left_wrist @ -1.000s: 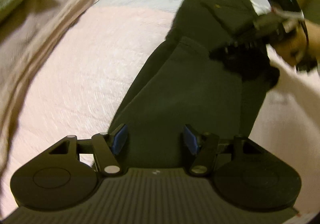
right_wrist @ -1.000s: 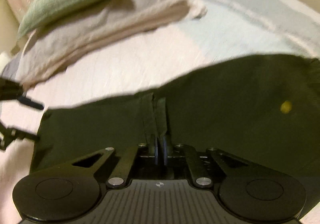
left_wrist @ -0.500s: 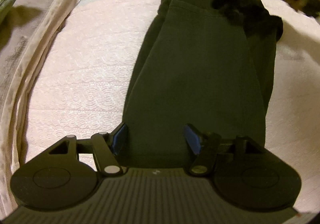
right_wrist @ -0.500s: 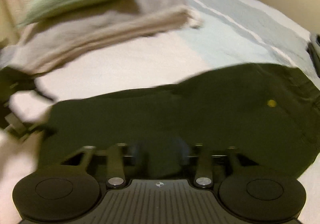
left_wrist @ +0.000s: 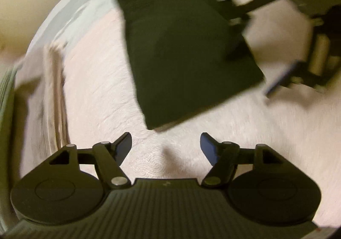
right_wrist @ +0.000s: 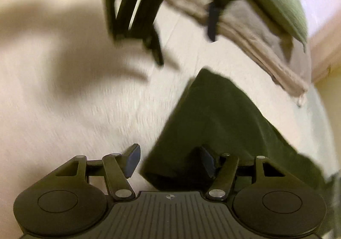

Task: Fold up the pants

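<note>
The dark pants (left_wrist: 187,47) lie folded flat on the pale bedspread (left_wrist: 96,94). My left gripper (left_wrist: 166,141) is open over bare bedspread, just short of the pants' near edge and holding nothing. The right gripper (left_wrist: 251,55) shows blurred at the upper right, by the pants' right edge. In the right wrist view my right gripper (right_wrist: 169,151) is open, with a corner of the pants (right_wrist: 223,115) lying between its fingers, not pinched. The left gripper (right_wrist: 185,45) hangs blurred above, beyond the pants.
A folded beige blanket (right_wrist: 255,32) with a green pillow (right_wrist: 277,0) on it lies at the bed's far side. The same blanket (left_wrist: 53,81) runs along the left in the left wrist view. A light blue sheet (left_wrist: 70,10) and a wall lie beyond.
The right gripper, shut on a fold of the pants a second ago, has opened and let go. The left gripper has drawn back off the pants' edge. Both views swung quickly.
</note>
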Demonstrator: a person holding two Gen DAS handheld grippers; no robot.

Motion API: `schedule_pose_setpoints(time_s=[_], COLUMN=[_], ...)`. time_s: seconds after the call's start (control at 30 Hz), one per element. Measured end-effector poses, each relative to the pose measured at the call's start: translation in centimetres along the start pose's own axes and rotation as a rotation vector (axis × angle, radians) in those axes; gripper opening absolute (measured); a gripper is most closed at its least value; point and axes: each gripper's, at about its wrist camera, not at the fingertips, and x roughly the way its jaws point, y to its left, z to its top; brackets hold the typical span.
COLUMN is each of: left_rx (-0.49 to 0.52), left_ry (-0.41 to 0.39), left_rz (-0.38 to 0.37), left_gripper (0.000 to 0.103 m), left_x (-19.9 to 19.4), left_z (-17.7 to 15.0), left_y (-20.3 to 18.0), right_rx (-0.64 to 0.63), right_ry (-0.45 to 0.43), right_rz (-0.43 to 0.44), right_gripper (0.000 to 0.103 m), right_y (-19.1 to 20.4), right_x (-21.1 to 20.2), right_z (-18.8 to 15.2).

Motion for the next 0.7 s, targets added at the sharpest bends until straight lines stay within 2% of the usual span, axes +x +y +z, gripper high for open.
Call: schedule_pose_setpoints(time_s=[0.07,0.13,0.17,0.2,0.23,0.33,0.5,0.53,0.6,0.7], left_rx=[0.112,0.212,0.260,0.309,0.350,0.471,0.599,0.611,0.618,0.592], left_ry=[-0.013,-0.026,-0.034,-0.041,-0.052,-0.086,-0.123,-0.125,-0.128,-0.126], left_rz=[0.011,0.024,0.039,0.054,0.070,0.123,0.164,0.166,0.171,0.151], left_gripper=[0.068,0.069,0.070,0.070,0.070,0.070,0.070,0.066,0.044,0.035], left_x=[0.5,1.2,1.7,2.2,2.7,3.8,5.4,5.5,5.5,4.4], left_z=[-0.3,-0.6,-0.6,-0.6,-0.7,-0.5,0.2,0.4,0.9,2.0], left_y=[-1.0,-2.1,-2.6,-2.9,-3.2,-4.0,-4.0,-3.9,-3.3,-2.2], right_rx=[-0.033,-0.021,-0.009,0.011,0.040,0.122,0.234,0.247,0.257,0.273], right_ry=[0.005,-0.003,-0.008,-0.011,-0.013,-0.041,-0.067,-0.074,-0.082,-0.089], right_rz=[-0.043,-0.047,-0.041,-0.023,0.011,0.035,0.083,0.096,0.111,0.151], right_gripper=[0.059,0.056,0.049,0.031,0.025,0.021,0.019,0.019,0.019,0.019], right_y=[0.6,0.4,0.2,-0.1,-0.3,-1.7,-4.8,-5.5,-6.4,-7.9], right_x=[0.3,0.0,-0.2,-0.5,-0.9,-2.5,-5.9,-6.5,-7.5,-9.3], right_z=[-0.3,-0.6,-0.6,-0.6,-0.6,-0.8,-0.5,-0.5,-0.6,-0.8])
